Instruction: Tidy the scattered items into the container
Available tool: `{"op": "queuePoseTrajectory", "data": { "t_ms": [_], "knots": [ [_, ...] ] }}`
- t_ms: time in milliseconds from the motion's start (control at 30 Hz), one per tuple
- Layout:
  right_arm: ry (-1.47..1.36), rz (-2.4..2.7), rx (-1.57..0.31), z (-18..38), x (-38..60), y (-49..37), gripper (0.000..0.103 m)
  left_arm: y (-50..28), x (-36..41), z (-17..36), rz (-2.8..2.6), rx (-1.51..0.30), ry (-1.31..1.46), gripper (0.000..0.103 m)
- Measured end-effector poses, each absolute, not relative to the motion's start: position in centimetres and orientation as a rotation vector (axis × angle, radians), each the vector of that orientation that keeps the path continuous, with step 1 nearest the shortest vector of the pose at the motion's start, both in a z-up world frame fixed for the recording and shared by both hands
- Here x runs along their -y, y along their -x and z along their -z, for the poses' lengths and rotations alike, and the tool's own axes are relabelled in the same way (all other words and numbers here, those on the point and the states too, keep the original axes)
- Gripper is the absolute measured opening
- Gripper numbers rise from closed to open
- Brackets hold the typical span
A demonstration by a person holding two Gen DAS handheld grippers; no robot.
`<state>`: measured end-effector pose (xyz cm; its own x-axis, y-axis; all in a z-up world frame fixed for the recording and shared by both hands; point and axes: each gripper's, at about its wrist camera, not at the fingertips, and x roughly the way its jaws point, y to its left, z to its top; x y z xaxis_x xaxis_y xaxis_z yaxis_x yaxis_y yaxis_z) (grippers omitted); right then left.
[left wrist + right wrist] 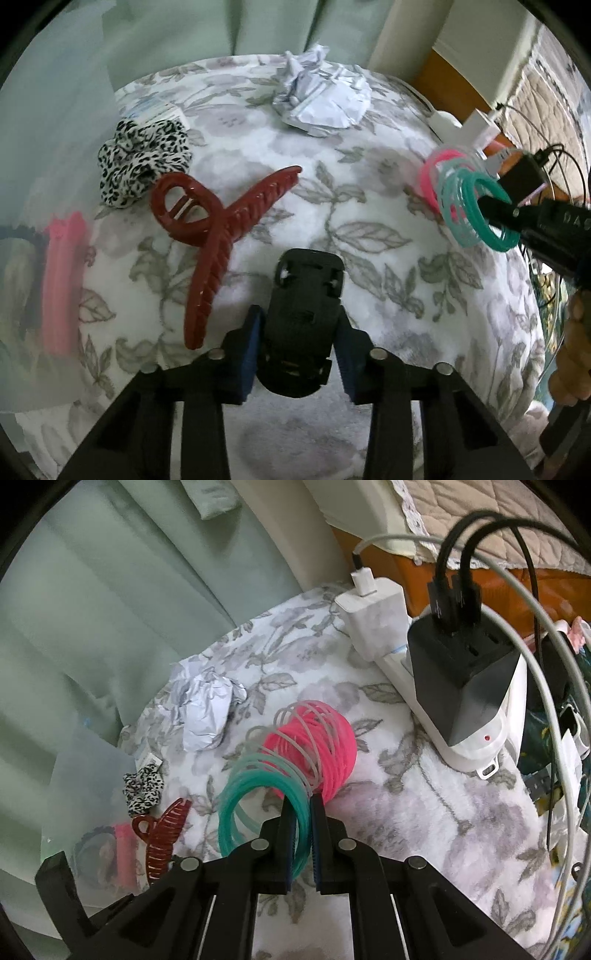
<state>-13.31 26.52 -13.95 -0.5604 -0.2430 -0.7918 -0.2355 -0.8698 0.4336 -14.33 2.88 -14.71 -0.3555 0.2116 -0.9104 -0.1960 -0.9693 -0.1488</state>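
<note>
Black plastic, rigid and light: my left gripper clamps the black claw clip by its flanks above the blanket. My right gripper pinches the springy coil at its teal end; it stretches, pink end on the blanket.

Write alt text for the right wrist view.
The right gripper pinches the teal end of a teal-and-pink coil of rings on a floral blanket. Crumpled paper, a leopard scrunchie and a red claw clip lie left; a power strip sits right.
</note>
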Motion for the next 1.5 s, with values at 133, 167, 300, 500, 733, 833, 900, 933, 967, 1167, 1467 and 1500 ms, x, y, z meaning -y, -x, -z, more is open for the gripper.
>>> {"op": "queuePoseTrajectory", "data": {
  "t_ms": [133, 167, 300, 500, 733, 833, 900, 933, 967, 1167, 1467, 1500],
  "knots": [
    [-1.500, 2.672, 0.803, 14.5, -26.7, 13.5, 0.012, 14.3, -2.8, 14.7, -2.399, 0.014, 1.617, 0.036],
    [-1.502, 2.670, 0.810, 14.6, -26.9, 13.6, 0.012, 14.4, -2.8, 14.7, -2.398, 0.014, 1.619, 0.036],
    [-1.501, 2.669, 0.857, 15.0, -27.6, 14.1, 0.013, 14.4, -2.7, 14.6, -2.391, 0.024, 1.624, 0.036],
    [-1.497, 2.691, 0.932, 15.4, -28.4, 15.2, 0.042, 14.7, -3.1, 15.0, -2.393, 0.010, 1.622, 0.036],
    [-1.519, 2.713, 0.964, 16.1, -28.4, 16.5, 0.045, 15.1, -3.2, 15.2, -2.401, 0.023, 1.611, 0.036],
    [-1.510, 2.738, 0.959, 16.2, -28.3, 16.8, 0.043, 15.2, -3.2, 15.2, -2.408, 0.027, 1.606, 0.035],
    [-1.507, 2.750, 0.951, 16.1, -28.3, 16.6, 0.035, 15.2, -3.1, 15.2, -2.410, 0.038, 1.605, 0.034],
    [-1.505, 2.754, 0.950, 16.1, -28.4, 16.5, 0.025, 15.1, -3.0, 15.2, -2.411, 0.042, 1.604, 0.034],
    [-1.503, 2.759, 0.948, 16.0, -28.4, 16.4, 0.021, 15.1, -3.0, 15.2, -2.413, 0.044, 1.603, 0.034],
    [-1.442, 2.772, 0.917, 14.1, -27.9, 15.0, 0.012, 14.5, -2.8, 14.5, -2.425, 0.057, 1.578, 0.034],
    [-1.327, 2.792, 0.866, 10.0, -26.7, 12.7, 0.012, 12.2, -2.0, 11.1, -2.464, 0.108, 1.485, 0.034],
    [-1.309, 2.794, 0.859, 9.2, -26.5, 12.4, 0.012, 12.0, -1.9, 10.6, -2.469, 0.118, 1.472, 0.034]
  ]
}}
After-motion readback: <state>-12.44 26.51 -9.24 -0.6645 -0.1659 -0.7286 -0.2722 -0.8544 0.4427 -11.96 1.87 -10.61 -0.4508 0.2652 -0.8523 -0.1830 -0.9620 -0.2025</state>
